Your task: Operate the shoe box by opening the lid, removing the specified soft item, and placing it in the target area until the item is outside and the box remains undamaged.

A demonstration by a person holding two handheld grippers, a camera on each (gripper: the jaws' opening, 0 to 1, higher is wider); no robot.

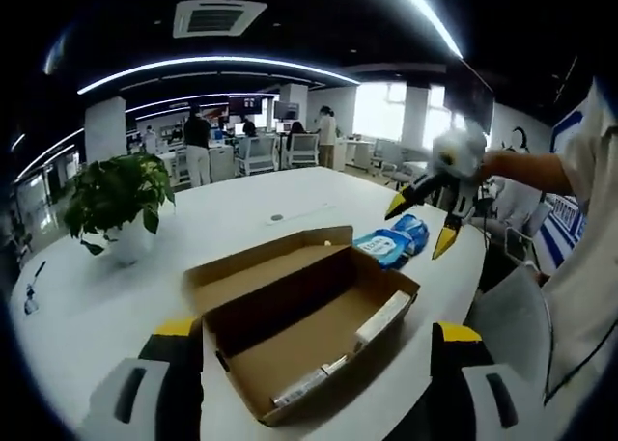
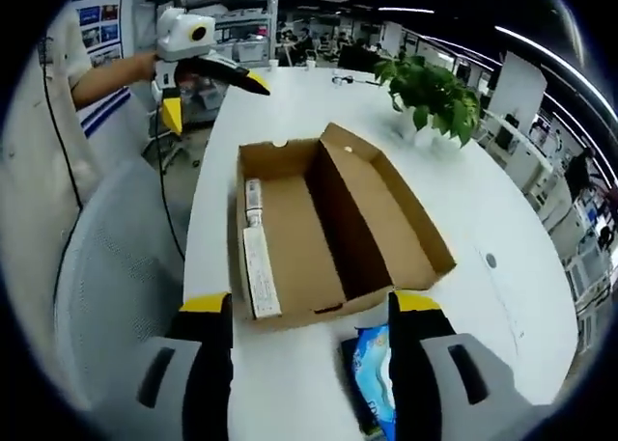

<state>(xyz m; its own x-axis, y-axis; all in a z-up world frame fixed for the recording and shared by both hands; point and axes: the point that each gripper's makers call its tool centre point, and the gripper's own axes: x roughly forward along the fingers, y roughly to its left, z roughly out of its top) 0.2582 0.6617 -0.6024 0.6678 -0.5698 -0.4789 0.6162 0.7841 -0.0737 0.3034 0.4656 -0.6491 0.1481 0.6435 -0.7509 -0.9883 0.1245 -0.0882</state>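
Observation:
A brown cardboard shoe box (image 1: 290, 311) (image 2: 319, 224) lies open on the white table, its lid folded flat to one side. A white tube and a white strip (image 2: 256, 258) lie along one inner wall. A blue soft packet (image 1: 391, 243) (image 2: 372, 378) rests on the table just outside the box. My left gripper (image 1: 317, 330) is open, its jaws framing the near end of the box. My right gripper (image 2: 311, 304) is open too, with the blue packet low beside its right jaw. Each gripper appears in the other's view, right (image 1: 421, 225) and left (image 2: 214, 98), held above the table with jaws apart.
A potted green plant (image 1: 116, 195) (image 2: 435, 94) stands on the table beyond the box. A grey mesh chair (image 2: 106, 267) sits by the table's edge, next to the person's white sleeve (image 1: 579, 171). People and desks fill the far office.

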